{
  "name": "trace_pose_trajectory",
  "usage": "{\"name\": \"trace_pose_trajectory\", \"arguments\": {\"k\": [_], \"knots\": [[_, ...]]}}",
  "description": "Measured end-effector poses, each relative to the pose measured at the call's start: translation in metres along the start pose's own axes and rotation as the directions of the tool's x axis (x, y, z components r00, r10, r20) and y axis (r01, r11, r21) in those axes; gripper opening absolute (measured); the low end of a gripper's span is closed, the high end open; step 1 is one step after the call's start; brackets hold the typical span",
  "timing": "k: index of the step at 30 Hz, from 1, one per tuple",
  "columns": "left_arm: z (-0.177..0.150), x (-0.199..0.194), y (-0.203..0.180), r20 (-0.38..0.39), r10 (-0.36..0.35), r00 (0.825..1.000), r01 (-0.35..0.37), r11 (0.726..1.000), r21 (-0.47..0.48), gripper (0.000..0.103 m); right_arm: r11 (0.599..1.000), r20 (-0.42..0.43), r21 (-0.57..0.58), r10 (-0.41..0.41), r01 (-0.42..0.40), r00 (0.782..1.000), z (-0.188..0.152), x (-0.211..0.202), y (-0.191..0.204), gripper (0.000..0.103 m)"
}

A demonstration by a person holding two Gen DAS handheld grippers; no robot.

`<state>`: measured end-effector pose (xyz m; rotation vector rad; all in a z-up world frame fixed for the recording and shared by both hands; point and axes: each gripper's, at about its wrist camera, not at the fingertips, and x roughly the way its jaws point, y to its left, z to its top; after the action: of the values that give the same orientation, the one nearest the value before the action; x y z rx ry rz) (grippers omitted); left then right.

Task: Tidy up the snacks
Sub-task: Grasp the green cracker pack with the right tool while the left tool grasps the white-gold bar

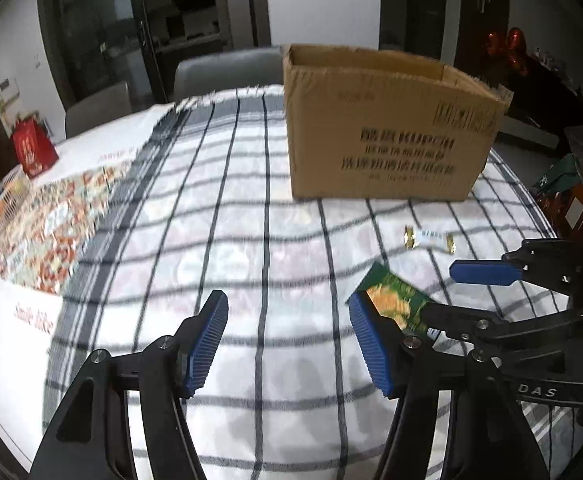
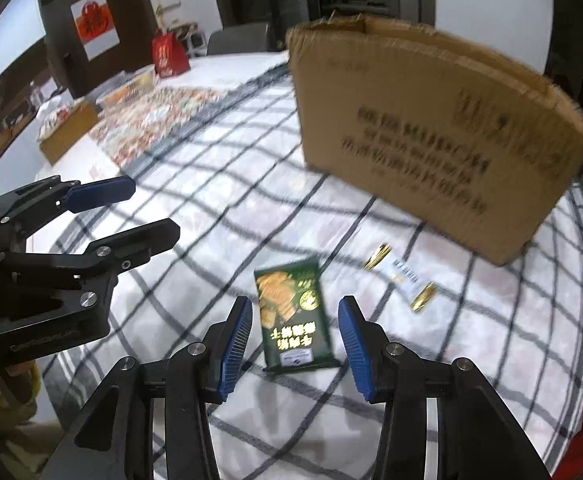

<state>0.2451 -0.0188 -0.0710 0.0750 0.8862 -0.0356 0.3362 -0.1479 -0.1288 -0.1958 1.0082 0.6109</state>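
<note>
A green snack packet lies flat on the checked cloth, straight ahead of my right gripper, which is open with a finger on each side of it. The packet also shows in the left wrist view, partly hidden by fingers. A small white and gold wrapped candy lies to its right; it shows in the left wrist view too. An open cardboard box stands behind them, also in the right wrist view. My left gripper is open and empty over bare cloth.
A red gift bag and a patterned mat sit on the table's far left. A flat brown box lies near the mat. Dark packets stand at the right edge. Grey chairs stand behind the table.
</note>
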Motion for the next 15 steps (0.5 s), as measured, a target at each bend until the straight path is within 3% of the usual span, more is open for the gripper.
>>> {"name": "trace_pose_trajectory", "arguments": {"k": [7, 15], "knots": [[-0.01, 0.013, 0.007, -0.04, -0.008, 0.999, 0.007, 1.0, -0.029, 0.062, 0.999, -0.076, -0.043, -0.004, 0.001, 0.997, -0.003, 0.025, 0.007, 0.046], [-0.015, 0.022, 0.008, -0.063, -0.023, 0.998, 0.021, 0.999, -0.041, 0.062, 0.995, -0.091, -0.092, -0.052, 0.043, 0.995, 0.0, 0.038, 0.012, 0.051]]}}
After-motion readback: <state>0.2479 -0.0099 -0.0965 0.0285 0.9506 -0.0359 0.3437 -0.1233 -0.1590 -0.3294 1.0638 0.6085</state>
